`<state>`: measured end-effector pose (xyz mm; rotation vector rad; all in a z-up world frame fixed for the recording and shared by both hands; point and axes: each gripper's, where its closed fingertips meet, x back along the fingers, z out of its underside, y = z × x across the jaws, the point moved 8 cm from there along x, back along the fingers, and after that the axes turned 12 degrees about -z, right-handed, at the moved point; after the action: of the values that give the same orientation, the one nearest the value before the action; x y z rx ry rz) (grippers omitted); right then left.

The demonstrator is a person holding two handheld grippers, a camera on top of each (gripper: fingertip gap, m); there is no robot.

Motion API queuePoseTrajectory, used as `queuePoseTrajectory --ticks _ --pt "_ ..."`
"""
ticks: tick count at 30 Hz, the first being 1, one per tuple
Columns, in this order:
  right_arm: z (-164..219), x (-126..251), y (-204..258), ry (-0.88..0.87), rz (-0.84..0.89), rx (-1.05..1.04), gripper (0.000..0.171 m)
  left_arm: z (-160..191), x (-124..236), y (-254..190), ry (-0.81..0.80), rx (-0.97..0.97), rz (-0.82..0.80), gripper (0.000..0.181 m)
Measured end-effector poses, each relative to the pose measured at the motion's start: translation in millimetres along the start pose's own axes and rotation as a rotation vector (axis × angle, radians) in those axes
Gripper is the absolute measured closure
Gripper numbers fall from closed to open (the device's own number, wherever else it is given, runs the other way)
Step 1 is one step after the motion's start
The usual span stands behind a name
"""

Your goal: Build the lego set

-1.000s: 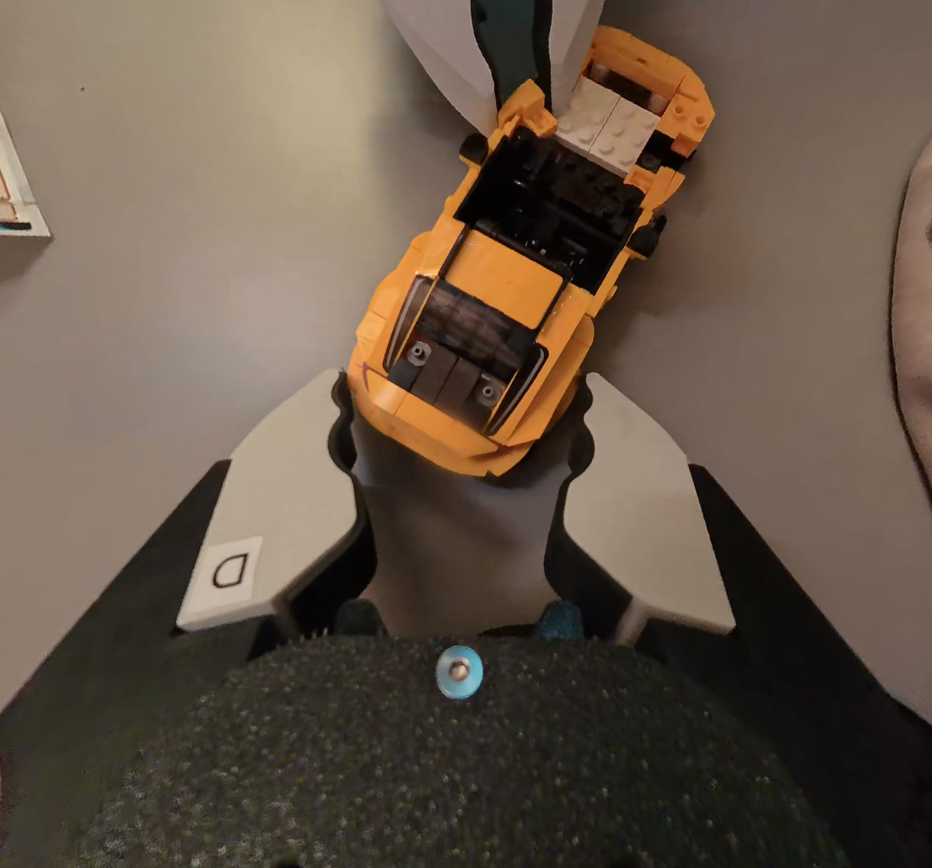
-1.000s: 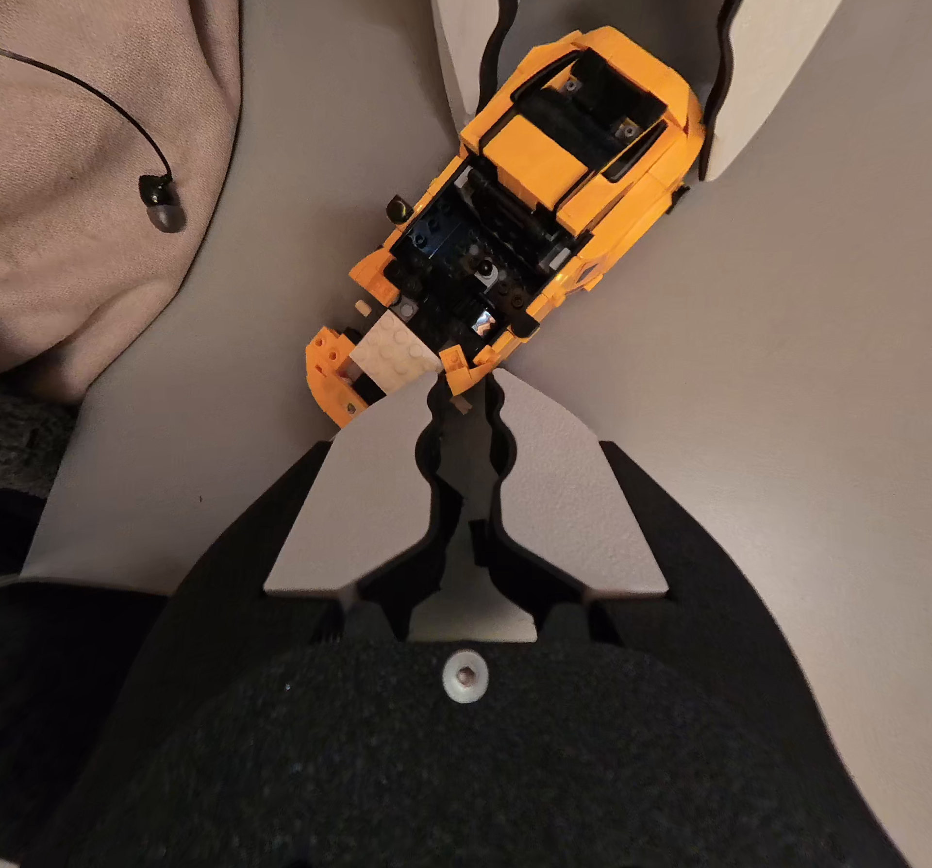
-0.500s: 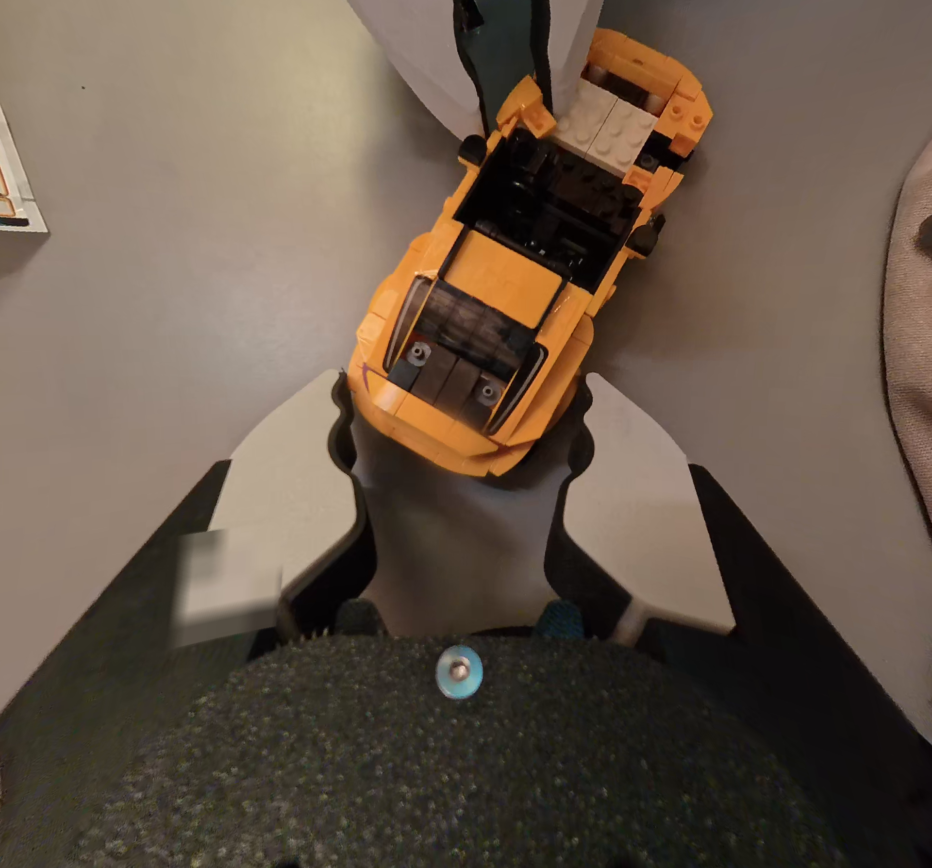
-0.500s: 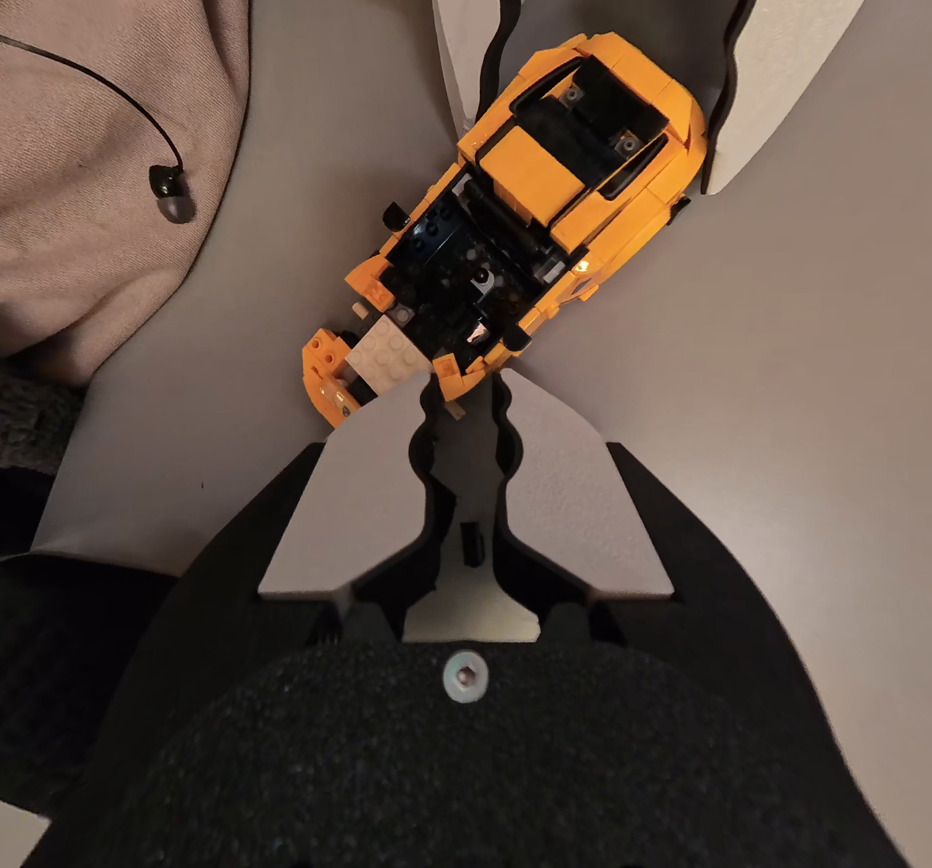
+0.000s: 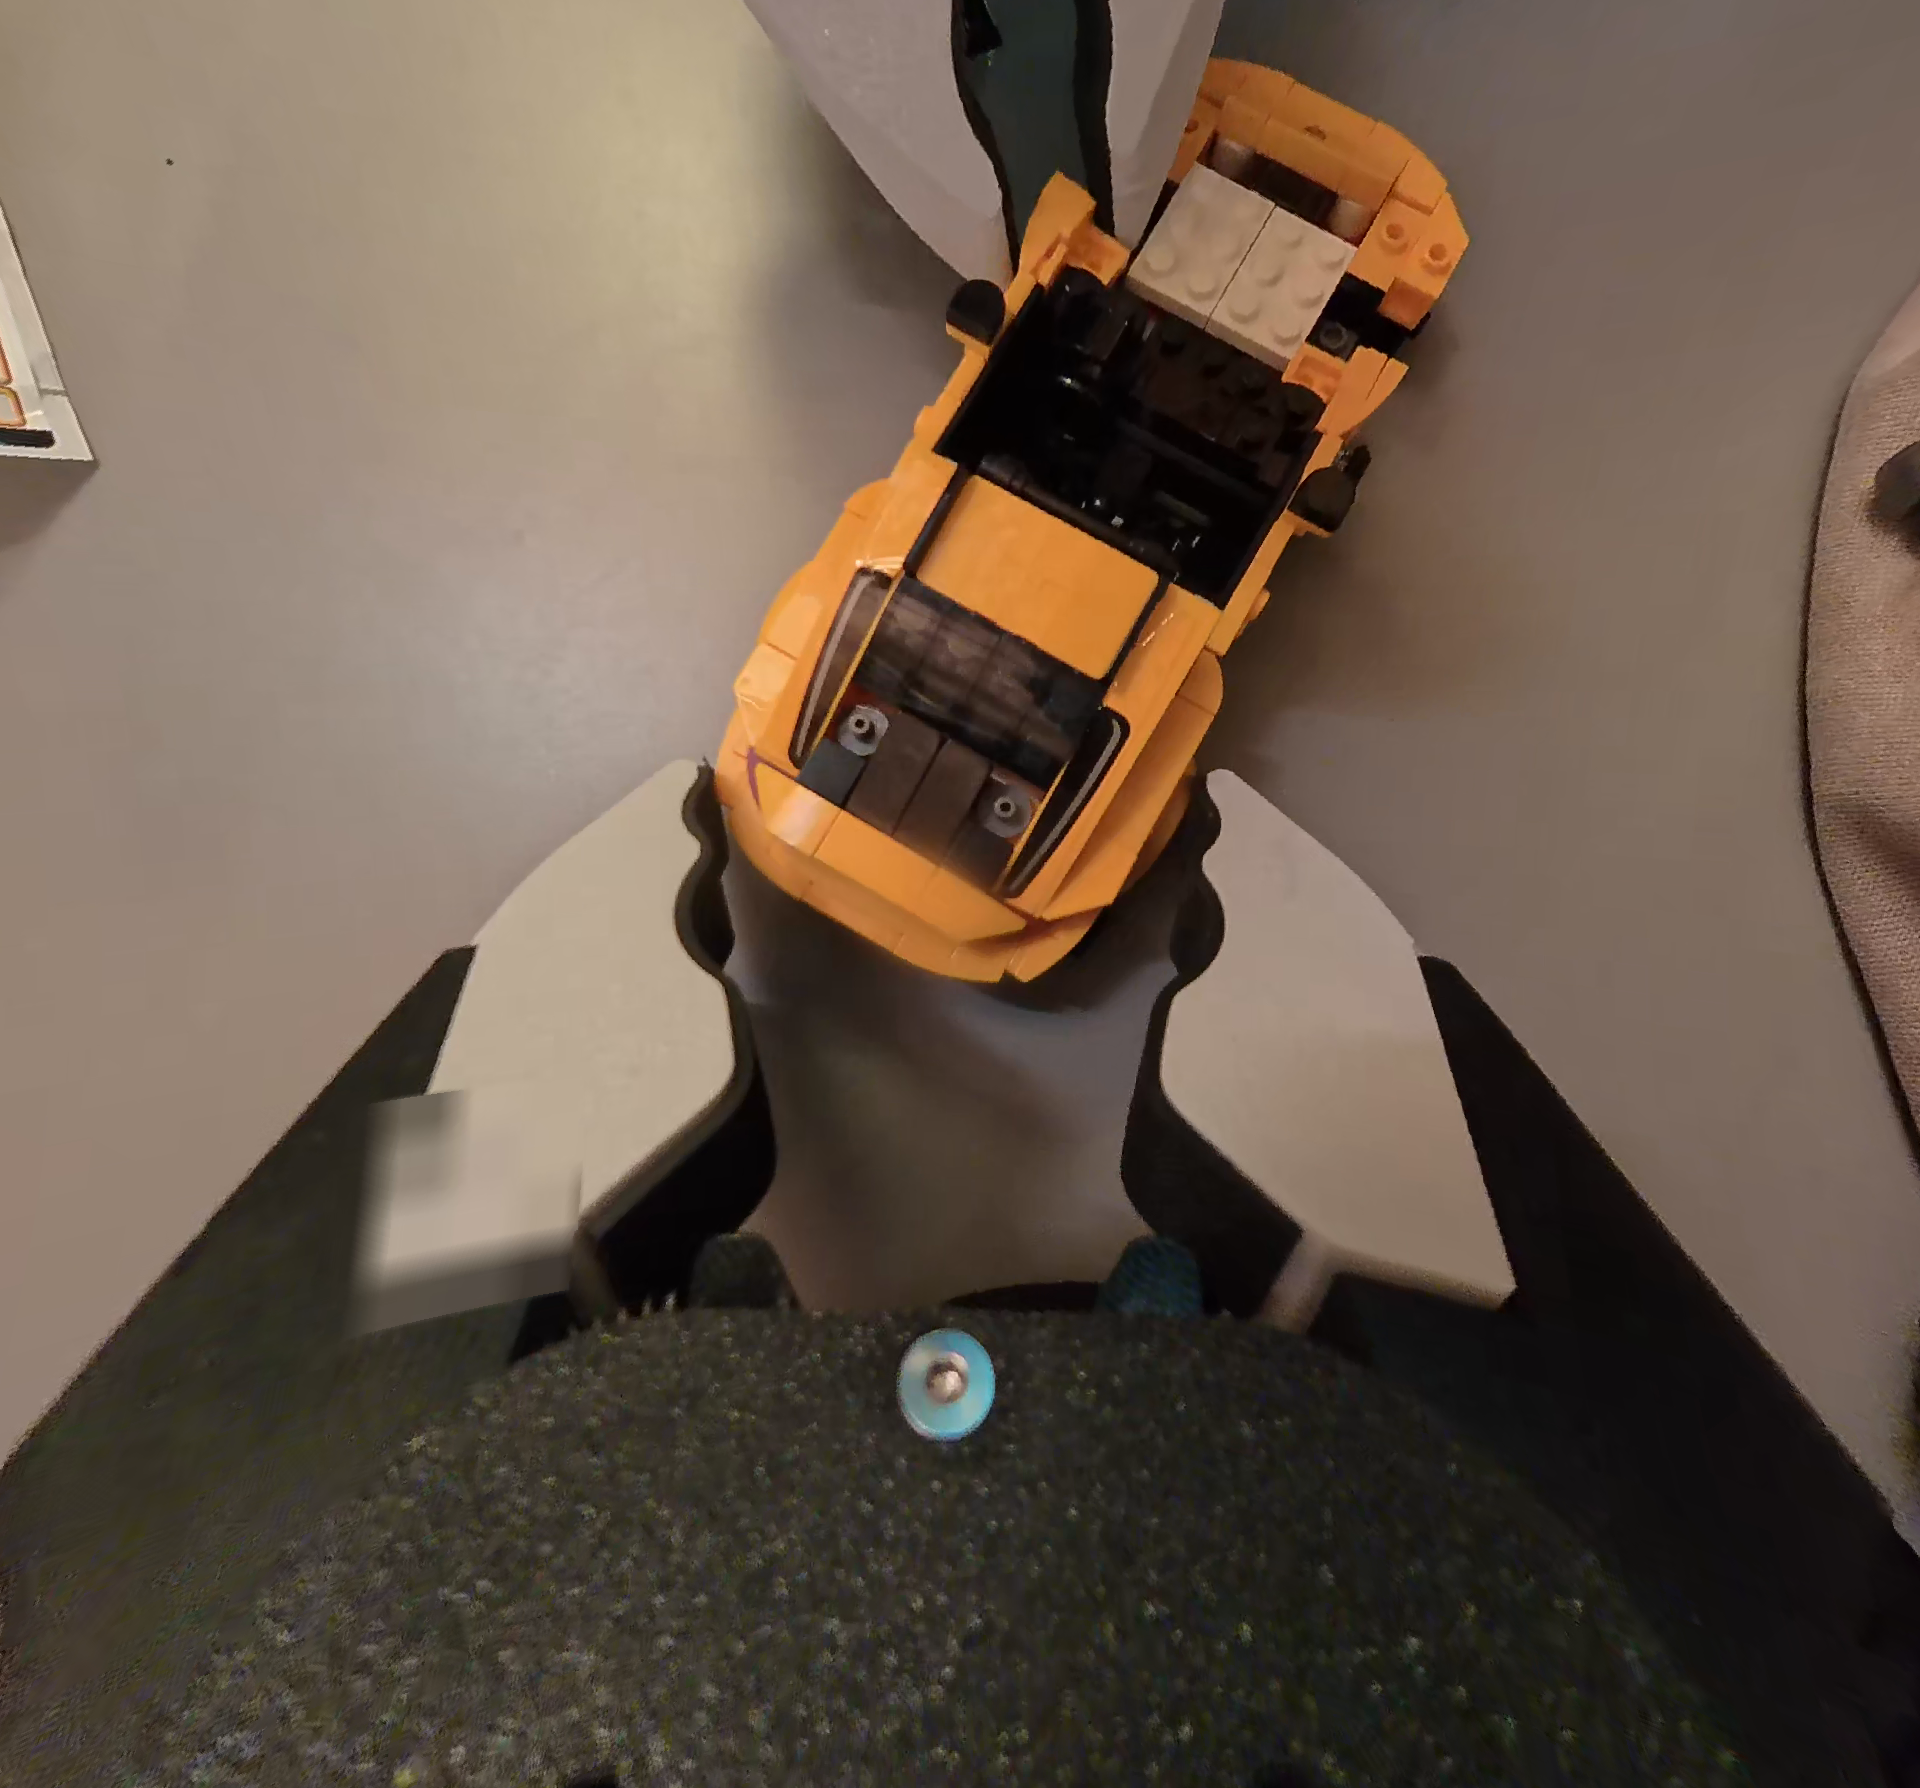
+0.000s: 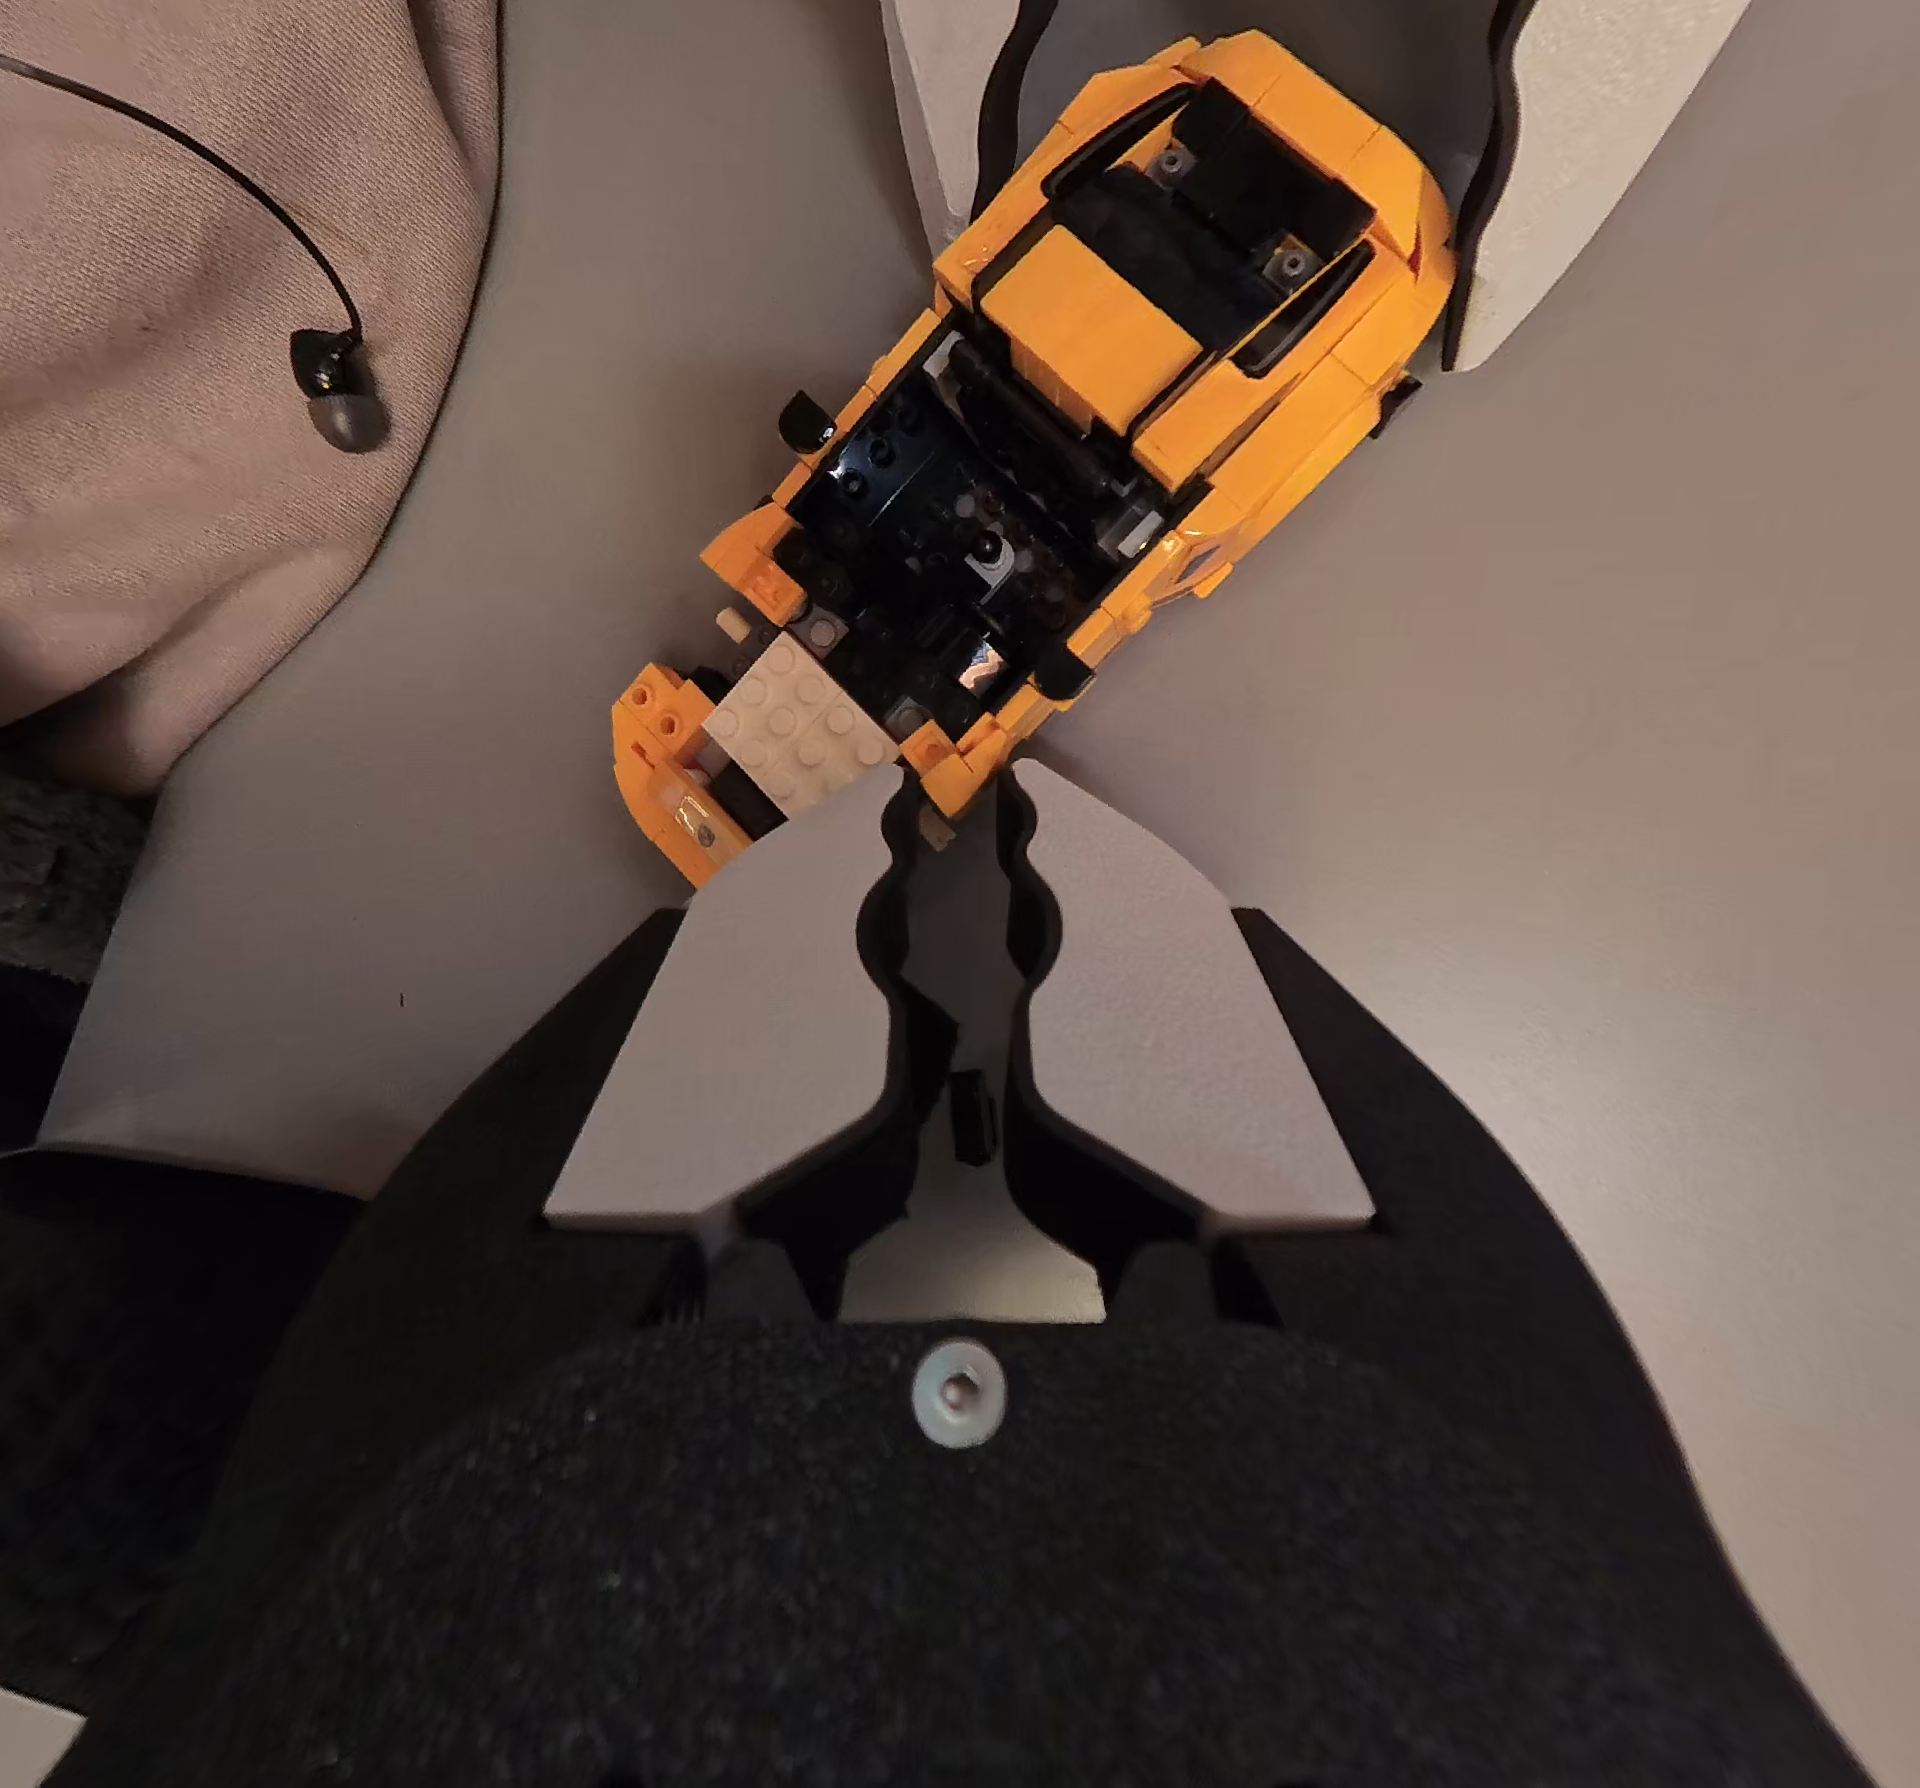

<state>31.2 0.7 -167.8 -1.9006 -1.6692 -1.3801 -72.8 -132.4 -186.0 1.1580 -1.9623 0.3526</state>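
Left claw (image 5: 951, 803): fingers spread wide, straddling the nose of the orange lego car (image 5: 1081, 543); left finger edge touching the nose corner, right finger just beside it. Not clamped.

Right claw (image 6: 951, 782): fingers nearly together, narrow gap, pinching the rear corner of the car (image 6: 1049, 450).

Car sits on the grey table (image 5: 416, 491), mid-frame, slanting from lower left to upper right in the left wrist view. Orange body, dark hood panel with two grey studs, roofless black cockpit, white studded plates (image 5: 1242, 273) at the rear.

Beige cloth (image 6: 208, 284) upper left of the right view, with a black earbud (image 6: 338, 393) on a wire.

Versus a second ago: car, both claws essentially unmoved; views shifted slightly.
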Motion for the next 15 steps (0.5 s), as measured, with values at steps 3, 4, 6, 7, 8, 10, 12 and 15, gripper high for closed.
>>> queuePoseTrajectory --ticks 3,4,6,7,8,10,12,15 --pt "-1 -1 1 0.003 0.002 0.003 0.158 0 8 0 -0.009 -0.007 0.064 0.097" --pt "-2 -1 2 0.006 0.004 0.005 0.158 -2 13 2 -0.022 -0.012 0.084 0.098" --pt "-3 -1 2 0.007 0.014 0.011 0.158 -9 24 6 -0.039 -0.021 0.114 0.101" --pt "-3 -1 3 0.004 0.017 0.012 0.158 -14 27 7 -0.051 -0.026 0.125 0.104" --pt "-2 -1 3 0.000 0.020 0.014 0.158 -21 30 8 -0.062 -0.033 0.138 0.106" --pt "-3 -2 2 -0.009 0.026 0.018 0.158 -35 28 6 -0.068 -0.064 0.155 0.111" --pt "-3 -2 2 -0.021 0.031 0.023 0.158 -49 20 1 -0.033 -0.124 0.163 0.115" --pt "-2 -3 2 -0.044 0.035 0.029 0.158 -66 2 -4 0.036 -0.191 0.177 0.120"
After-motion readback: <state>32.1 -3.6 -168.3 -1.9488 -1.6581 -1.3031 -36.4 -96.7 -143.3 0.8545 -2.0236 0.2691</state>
